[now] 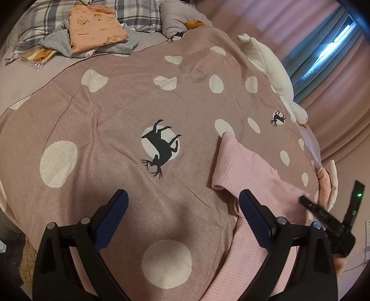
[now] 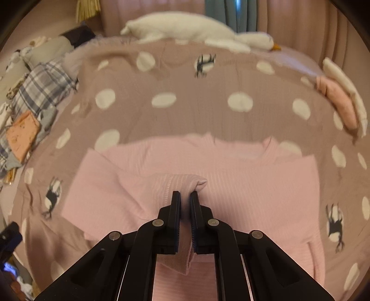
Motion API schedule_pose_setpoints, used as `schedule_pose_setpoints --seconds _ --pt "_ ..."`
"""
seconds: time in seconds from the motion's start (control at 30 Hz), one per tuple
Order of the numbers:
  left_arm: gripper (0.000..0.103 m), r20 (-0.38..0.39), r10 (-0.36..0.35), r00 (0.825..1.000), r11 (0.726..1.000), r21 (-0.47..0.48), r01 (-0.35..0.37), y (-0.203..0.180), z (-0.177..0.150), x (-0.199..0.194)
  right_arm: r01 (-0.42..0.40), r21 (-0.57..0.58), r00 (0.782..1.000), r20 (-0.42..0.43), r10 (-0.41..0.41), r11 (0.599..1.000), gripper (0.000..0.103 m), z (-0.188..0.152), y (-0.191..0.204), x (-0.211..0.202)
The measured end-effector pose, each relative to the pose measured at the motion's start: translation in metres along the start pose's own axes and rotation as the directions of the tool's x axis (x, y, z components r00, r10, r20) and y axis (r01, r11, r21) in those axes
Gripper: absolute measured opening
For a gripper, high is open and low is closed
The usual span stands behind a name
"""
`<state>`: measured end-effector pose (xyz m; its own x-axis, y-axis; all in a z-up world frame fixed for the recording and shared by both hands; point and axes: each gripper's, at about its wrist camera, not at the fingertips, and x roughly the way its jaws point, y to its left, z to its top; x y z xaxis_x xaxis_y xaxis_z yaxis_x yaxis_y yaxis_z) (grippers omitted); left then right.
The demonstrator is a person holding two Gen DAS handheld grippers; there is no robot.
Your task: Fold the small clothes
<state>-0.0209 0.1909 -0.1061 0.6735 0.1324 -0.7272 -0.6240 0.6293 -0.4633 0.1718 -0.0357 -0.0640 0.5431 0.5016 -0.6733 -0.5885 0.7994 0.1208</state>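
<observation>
A pink ribbed top (image 2: 231,166) lies spread on the dotted mauve blanket (image 2: 196,111). My right gripper (image 2: 185,196) is shut on a lifted fold of the pink top's edge, the cloth bunched between its black pads and hanging down between the arms. In the left wrist view the same pink top (image 1: 245,169) lies at the right, one sleeve end pointing up the bed. My left gripper (image 1: 182,201) hovers open over the blanket (image 1: 115,115), nothing between its fingers; its right finger (image 1: 252,213) stands over the top's near edge. The right gripper (image 1: 319,210) shows as a dark blur at the far right.
A white plush goose (image 2: 196,30) lies along the far bed edge. Folded pink and cream clothes (image 2: 340,99) sit at the right edge. An orange bear-print garment (image 1: 97,27) on grey clothes rests by plaid pillows (image 1: 92,11) at the head. Pink curtains (image 1: 300,27) hang beyond.
</observation>
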Motion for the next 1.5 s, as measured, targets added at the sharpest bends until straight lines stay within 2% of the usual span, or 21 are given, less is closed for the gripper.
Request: schedule_pose_setpoints --seconds 0.33,0.7,1.5 --pt "0.097 -0.017 -0.005 1.0 1.0 -0.004 0.005 -0.001 -0.003 0.003 0.008 -0.036 0.99 0.142 -0.003 0.999 0.009 0.027 0.004 -0.045" --pt "0.097 -0.033 -0.009 0.999 1.0 0.007 0.009 -0.008 -0.008 0.007 0.044 -0.035 0.971 0.235 -0.035 0.998 0.009 0.047 -0.005 -0.076" --pt "0.097 -0.053 -0.006 0.999 0.998 0.068 0.009 -0.033 -0.015 0.011 0.128 0.018 0.951 0.283 -0.128 0.992 0.009 0.051 -0.042 -0.096"
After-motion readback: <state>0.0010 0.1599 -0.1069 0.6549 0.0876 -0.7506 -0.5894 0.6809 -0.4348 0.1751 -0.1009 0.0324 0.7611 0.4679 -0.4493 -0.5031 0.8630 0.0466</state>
